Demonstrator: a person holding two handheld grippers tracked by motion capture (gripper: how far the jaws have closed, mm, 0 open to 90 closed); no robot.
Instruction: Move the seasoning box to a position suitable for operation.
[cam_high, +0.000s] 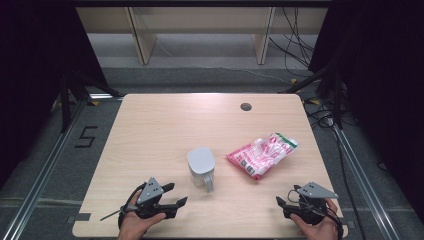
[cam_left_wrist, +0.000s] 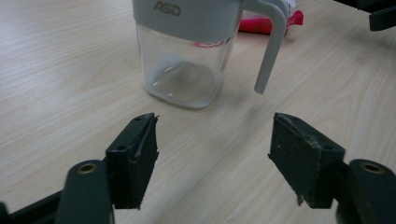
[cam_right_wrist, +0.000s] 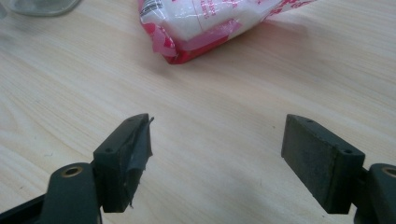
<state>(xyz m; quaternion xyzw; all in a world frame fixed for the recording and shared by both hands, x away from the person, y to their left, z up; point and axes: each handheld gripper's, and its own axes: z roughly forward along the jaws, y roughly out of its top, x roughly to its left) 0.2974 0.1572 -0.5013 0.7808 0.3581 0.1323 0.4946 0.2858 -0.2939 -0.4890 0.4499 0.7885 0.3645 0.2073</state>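
Jug upright, handle toward person

Left gripper was held low in the left hand, jaws spread wide, empty. Right gripper, well apart from it, sat in the right hand, jaws likewise wide, empty.

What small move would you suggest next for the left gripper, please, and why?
Probably ease the left gripper forward toward the jug. Its fingers stand open and empty, the jug stands upright just ahead, and bare table lies between.
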